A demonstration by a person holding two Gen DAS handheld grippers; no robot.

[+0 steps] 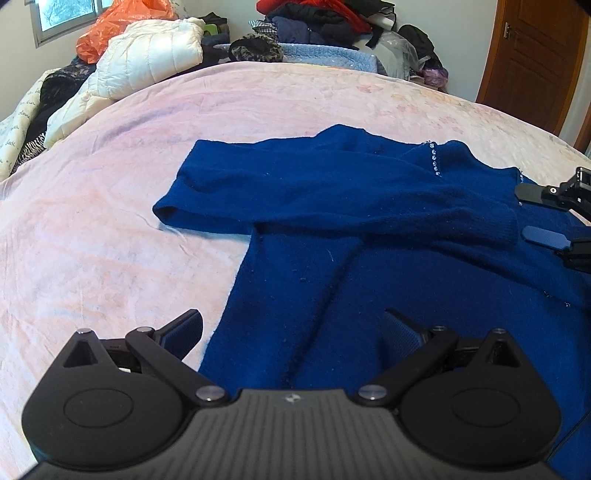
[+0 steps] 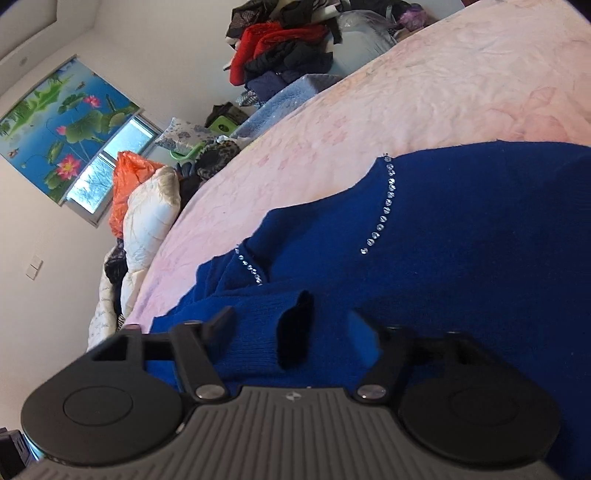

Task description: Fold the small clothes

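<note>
A dark blue knit sweater point(image 1: 369, 206) with rows of small rhinestones point(image 2: 386, 206) lies flat on the pink bedspread point(image 1: 110, 221). One sleeve is folded across its body, and the other sleeve point(image 1: 207, 192) points left. My left gripper point(image 1: 291, 328) hovers open over the sweater's near edge with nothing between its fingers. My right gripper point(image 1: 535, 214) stands open at the far right by the folded sleeve's cuff. In the right wrist view the cuff point(image 2: 258, 332) lies loose between the spread fingers of the right gripper point(image 2: 291, 332), and the pads do not press on it.
A white padded jacket point(image 1: 147, 62) and an orange plastic bag point(image 1: 122, 26) lie at the bed's far left. A heap of dark and red clothes point(image 1: 317, 22) sits behind the bed. A brown door point(image 1: 535, 55) stands at the right, and a window with a lotus blind point(image 2: 66, 125) is on the wall.
</note>
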